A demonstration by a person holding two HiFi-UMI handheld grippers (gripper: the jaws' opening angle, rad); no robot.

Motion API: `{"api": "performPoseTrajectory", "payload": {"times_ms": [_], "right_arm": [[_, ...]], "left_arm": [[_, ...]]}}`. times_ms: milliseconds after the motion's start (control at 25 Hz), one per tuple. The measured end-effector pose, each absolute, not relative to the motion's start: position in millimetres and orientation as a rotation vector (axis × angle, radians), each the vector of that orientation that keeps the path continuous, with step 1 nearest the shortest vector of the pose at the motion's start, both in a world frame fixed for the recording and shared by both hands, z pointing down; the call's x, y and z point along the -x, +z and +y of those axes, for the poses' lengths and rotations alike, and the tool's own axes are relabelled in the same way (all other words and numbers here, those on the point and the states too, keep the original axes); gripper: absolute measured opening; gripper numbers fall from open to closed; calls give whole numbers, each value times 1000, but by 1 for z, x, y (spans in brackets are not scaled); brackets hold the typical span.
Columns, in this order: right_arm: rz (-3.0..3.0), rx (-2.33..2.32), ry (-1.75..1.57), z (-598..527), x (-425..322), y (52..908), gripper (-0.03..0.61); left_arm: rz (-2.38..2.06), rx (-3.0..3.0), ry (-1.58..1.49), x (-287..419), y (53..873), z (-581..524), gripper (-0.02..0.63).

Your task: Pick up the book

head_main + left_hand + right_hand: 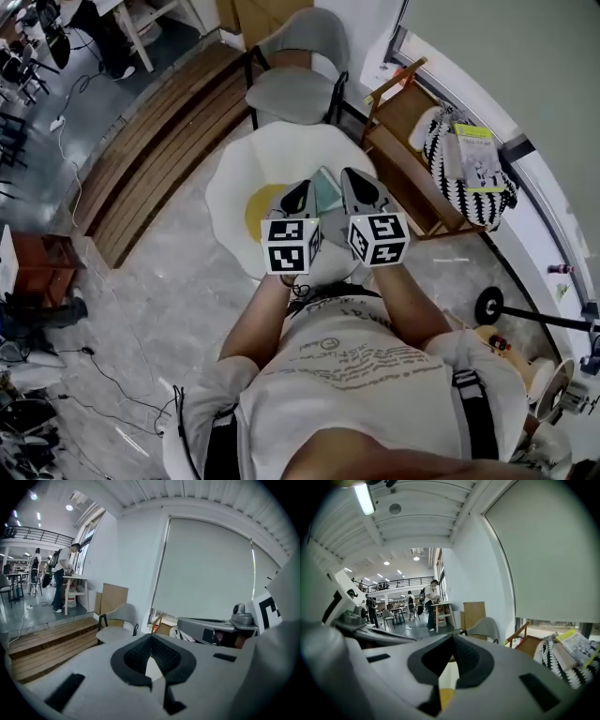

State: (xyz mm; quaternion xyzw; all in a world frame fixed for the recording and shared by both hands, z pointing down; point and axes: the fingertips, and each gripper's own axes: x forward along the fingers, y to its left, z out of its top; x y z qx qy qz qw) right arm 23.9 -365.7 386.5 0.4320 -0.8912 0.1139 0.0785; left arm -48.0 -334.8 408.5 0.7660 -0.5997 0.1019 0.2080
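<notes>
A thin teal book (327,194) lies on a round white table (234,187) that has a yellow patch (258,208) in its middle. In the head view only a strip of the book shows, between my two grippers, which hover side by side just above the table. My left gripper (300,190) is to the book's left and my right gripper (354,178) to its right. Both are shut with nothing in them. The left gripper view shows its pads (140,656) met at the tip. In the right gripper view the pads (468,660) meet too.
A grey chair (295,70) stands behind the table. At the right, a wooden rack (403,141) carries a black-and-white bag (469,187) with a booklet (473,150) on it. Wooden steps (159,141) run along the left. People stand at a desk (70,576) far off.
</notes>
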Motion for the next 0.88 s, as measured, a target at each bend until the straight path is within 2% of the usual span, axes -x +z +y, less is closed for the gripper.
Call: {"api": "performPoseTrajectory", "payload": {"times_ms": [880], "right_arm": [[-2531,-981,486,-436,-52,520,28]], "left_arm": [[-1680,-1759,320,17,542,-371,20]]}}
